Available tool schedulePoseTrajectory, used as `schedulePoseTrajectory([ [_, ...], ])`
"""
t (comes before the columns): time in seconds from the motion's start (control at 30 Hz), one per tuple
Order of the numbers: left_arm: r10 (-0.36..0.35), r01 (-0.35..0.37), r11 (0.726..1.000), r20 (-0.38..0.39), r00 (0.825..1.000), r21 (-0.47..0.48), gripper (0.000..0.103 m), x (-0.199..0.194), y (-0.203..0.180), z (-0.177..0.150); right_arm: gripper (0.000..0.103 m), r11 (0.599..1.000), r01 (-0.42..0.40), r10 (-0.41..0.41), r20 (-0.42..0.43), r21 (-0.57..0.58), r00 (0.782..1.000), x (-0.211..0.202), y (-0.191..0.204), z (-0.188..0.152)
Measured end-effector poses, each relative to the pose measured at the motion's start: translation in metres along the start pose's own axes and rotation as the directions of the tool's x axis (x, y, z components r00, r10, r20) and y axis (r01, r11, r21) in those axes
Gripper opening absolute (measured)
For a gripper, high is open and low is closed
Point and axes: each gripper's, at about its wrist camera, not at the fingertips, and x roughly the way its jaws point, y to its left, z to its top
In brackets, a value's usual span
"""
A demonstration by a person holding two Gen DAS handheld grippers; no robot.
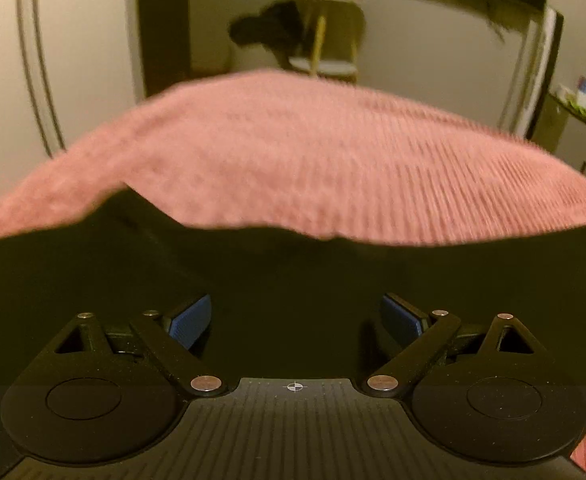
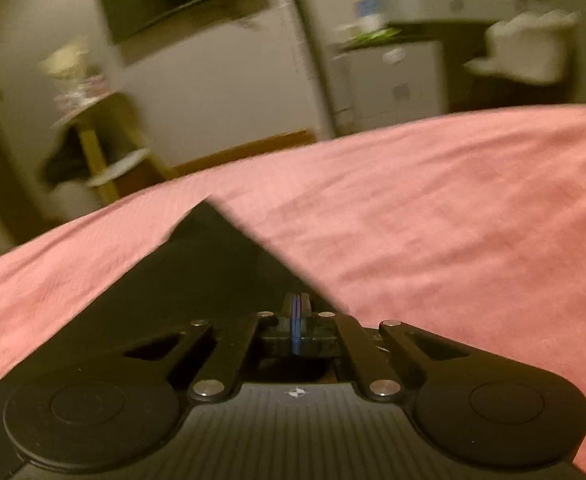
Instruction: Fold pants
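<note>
Left wrist view, nearest, at 6 o'clock: left gripper (image 1: 295, 320), spread wide, with one blue pad (image 1: 191, 320) out toward 8 o'clock and its twin toward 4 o'clock. Nothing clamped between them. Hangs over dark cloth only, touching or not impossible to say.

Just beyond, across the middle from 9 to 3 o'clock: black pants (image 1: 293, 276), lying as a broad dark sheet with a wavy far edge. Detail lost in the gloom.

Past that edge, from 9 through 12 to 3 o'clock: pink ribbed bedspread (image 1: 313, 152), blurred, bearing the pants.

Farthest, at 12 o'clock: small wooden stand (image 1: 333, 40) against a pale wall, with a black shape (image 1: 269, 28) hanging just beside it toward 11 o'clock. Too blurred to name.

Right wrist view, nearest, at 6 o'clock: right gripper (image 2: 296, 312), closed tight, blue pads pressed face to face, no gap visible. Sits right at the edge of the black cloth; whether a thin fold is caught between the pads cannot be told.

Ahead, toward 11 o'clock: a pointed corner of the pants, tapering to a tip near the centre, flat on the pink bedspread, which fills 9 o'clock and everything from 1 to 5 o'clock.

Farthest: dark panel (image 2: 173, 0) on the wall at 11 o'clock, white cabinet (image 2: 393, 76) at 1 o'clock, both smeared by blur.
</note>
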Motion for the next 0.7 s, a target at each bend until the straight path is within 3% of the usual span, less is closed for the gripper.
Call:
schedulePoseTrajectory([
  [0.07,0.050,-0.050,0.998,0.020,0.999,-0.043,0.097,-0.016,0.020,0.003,0.011,0.999,0.018,-0.018,0.012,0.029,1.000,-0.013,-0.001,0.003],
  [0.17,0.079,-0.075,0.978,0.012,0.997,-0.196,0.097,-0.032,0.065,0.002,0.035,0.984,-0.101,0.107,-0.034,0.143,0.994,-0.027,-0.014,-0.002],
  [0.23,0.080,-0.083,0.944,-0.021,0.997,-0.320,0.097,-0.034,0.096,-0.003,0.042,0.968,-0.158,0.176,-0.079,0.194,0.981,-0.029,-0.019,-0.014],
  [0.3,0.071,-0.095,0.903,-0.072,0.995,-0.419,0.096,-0.029,0.124,-0.012,0.050,0.962,-0.164,0.195,-0.128,0.220,0.973,-0.027,-0.017,-0.027],
  [0.37,0.163,-0.200,0.867,-0.120,0.979,-0.456,0.088,-0.023,0.141,-0.022,0.050,0.959,-0.157,0.189,-0.119,0.236,0.975,-0.026,-0.017,-0.035],
  [0.43,0.250,-0.270,0.875,-0.103,0.963,-0.402,0.084,-0.024,0.144,-0.025,0.050,0.942,-0.155,0.194,-0.108,0.297,0.975,-0.028,-0.022,-0.034],
  [0.5,0.394,-0.412,0.853,-0.123,0.911,-0.319,0.085,-0.027,0.136,-0.026,0.056,0.915,-0.161,0.213,-0.104,0.369,0.971,-0.026,-0.026,-0.033],
  [0.53,0.409,-0.427,0.851,-0.124,0.904,-0.305,0.086,-0.029,0.134,-0.027,0.059,0.903,-0.165,0.223,-0.105,0.397,0.969,-0.025,-0.031,-0.032],
  [0.6,0.310,-0.327,0.872,-0.105,0.945,-0.364,0.091,-0.039,0.135,-0.029,0.061,0.883,-0.173,0.240,-0.103,0.436,0.965,-0.020,-0.036,-0.031],
  [0.63,0.245,-0.260,0.874,-0.091,0.965,-0.410,0.095,-0.044,0.136,-0.031,0.061,0.870,-0.181,0.252,-0.097,0.458,0.963,-0.016,-0.040,-0.030],
  [0.7,0.140,-0.154,0.861,-0.065,0.988,-0.484,0.095,-0.051,0.133,-0.033,0.061,0.836,-0.193,0.273,-0.083,0.514,0.958,-0.008,-0.047,-0.031],
])
